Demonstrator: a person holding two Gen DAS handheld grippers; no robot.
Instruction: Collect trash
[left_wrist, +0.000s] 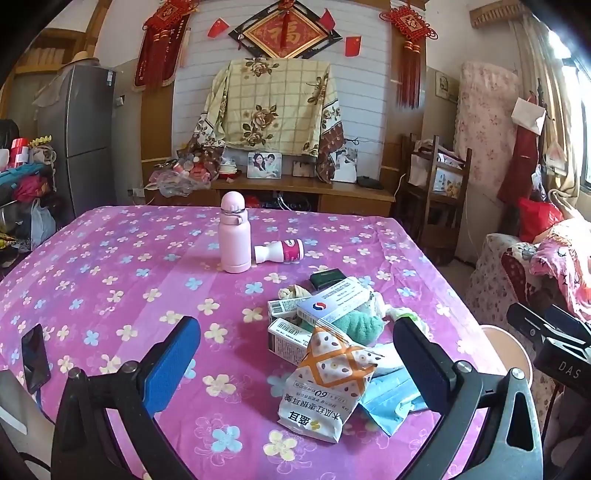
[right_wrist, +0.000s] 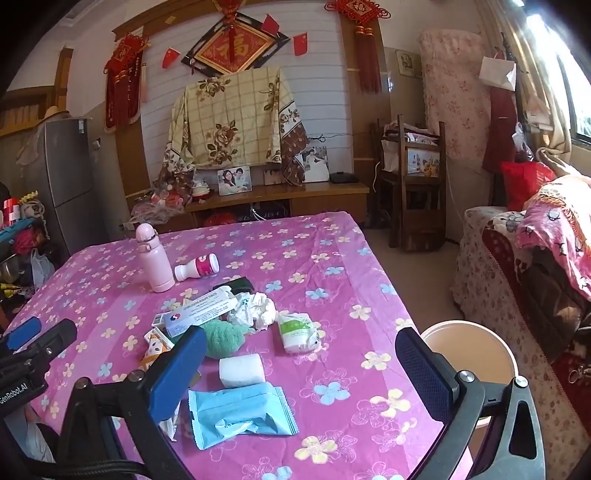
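Two tools, both spread wide and holding nothing: left tool (left_wrist: 295, 354) above the snack bag (left_wrist: 325, 384), marked "60" with Chinese characters; right tool (right_wrist: 301, 363) above the blue wrapper (right_wrist: 240, 413). Trash pile lies near-right on the table (left_wrist: 110, 266): white roll (right_wrist: 242, 369), crumpled tissue (right_wrist: 255, 308), tablet box (right_wrist: 195, 312), lettering too small to read. Bucket (right_wrist: 469, 350) just beside table's right edge. Left tool's body reads "DAS".

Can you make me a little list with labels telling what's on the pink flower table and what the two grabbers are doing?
table: pink flowered cloth
standing: pink flask
lying beside it: small white bottle
trash pile: blue wrapper, snack bag, medicine box, crumpled tissue, green puff
bin: bucket past the table's right edge
left gripper: open, empty
right gripper: open, empty
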